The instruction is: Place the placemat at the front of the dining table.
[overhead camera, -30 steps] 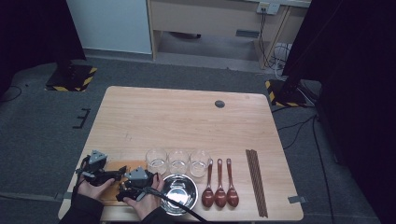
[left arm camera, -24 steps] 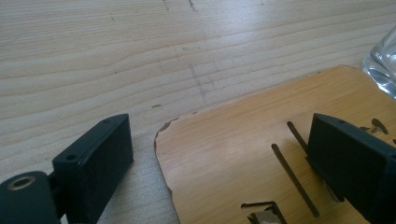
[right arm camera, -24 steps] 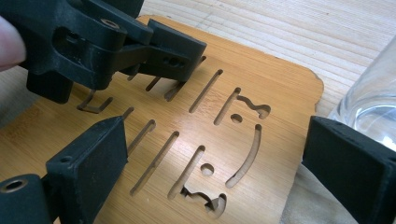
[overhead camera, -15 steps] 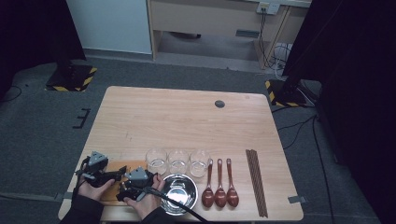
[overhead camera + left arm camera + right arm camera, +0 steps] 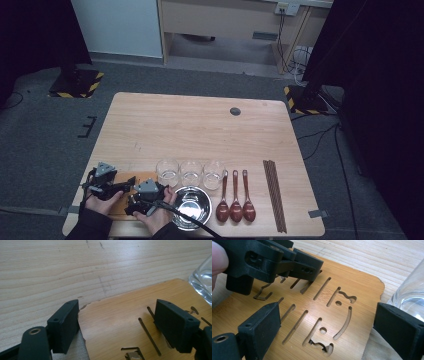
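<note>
A thin bamboo board with cut-out slots lies flat at the table's near left corner. My left gripper reaches over it from the left. In the left gripper view, the left gripper stands open, its jaws straddling the board's far edge. My right gripper is held over the board from the right. In the right gripper view, the right gripper is open just above the slotted board, nothing between its jaws, with the left gripper in front of it.
Three clear glasses stand in a row right of the board, the nearest glass close to my right jaw. A steel bowl, three dark spoons and chopsticks lie along the front edge. The table's far half is bare wood.
</note>
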A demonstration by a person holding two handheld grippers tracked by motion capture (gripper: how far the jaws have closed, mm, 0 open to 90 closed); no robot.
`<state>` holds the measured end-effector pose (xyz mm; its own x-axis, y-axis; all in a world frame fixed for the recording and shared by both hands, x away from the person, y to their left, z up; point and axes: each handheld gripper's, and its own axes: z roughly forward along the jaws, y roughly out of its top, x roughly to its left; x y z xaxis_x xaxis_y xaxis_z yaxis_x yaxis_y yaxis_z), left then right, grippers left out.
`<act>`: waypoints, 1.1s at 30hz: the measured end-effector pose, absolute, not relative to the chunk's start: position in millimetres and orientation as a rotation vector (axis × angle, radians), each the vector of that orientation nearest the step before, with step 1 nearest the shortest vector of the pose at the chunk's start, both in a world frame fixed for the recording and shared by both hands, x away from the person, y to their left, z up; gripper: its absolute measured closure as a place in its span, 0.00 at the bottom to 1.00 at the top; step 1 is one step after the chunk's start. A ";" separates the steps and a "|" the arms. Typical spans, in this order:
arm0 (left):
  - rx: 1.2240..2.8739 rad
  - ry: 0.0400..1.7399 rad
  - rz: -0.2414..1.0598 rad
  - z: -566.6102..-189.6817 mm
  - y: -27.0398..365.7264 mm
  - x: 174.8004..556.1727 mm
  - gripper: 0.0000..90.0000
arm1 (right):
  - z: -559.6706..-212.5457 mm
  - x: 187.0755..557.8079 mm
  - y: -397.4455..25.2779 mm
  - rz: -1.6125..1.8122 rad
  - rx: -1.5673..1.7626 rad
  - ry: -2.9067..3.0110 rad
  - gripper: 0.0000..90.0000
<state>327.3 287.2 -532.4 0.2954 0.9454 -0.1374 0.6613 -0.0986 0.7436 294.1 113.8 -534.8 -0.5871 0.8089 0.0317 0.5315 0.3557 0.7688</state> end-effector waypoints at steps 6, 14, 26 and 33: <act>1.839 1.443 0.493 -532.1 287.2 327.4 0.23 | -534.7 294.0 113.8 1.090 1.178 2.267 0.09; 1.849 1.431 0.521 -526.9 284.6 327.5 0.23 | -533.1 294.7 113.0 1.094 1.173 2.262 0.09; 1.834 1.435 0.534 -517.2 286.0 324.0 0.23 | -524.9 293.1 111.3 1.130 1.170 2.256 0.10; 1.812 1.434 0.545 -509.8 287.8 320.6 0.23 | -517.4 290.7 111.5 1.152 1.139 2.242 0.10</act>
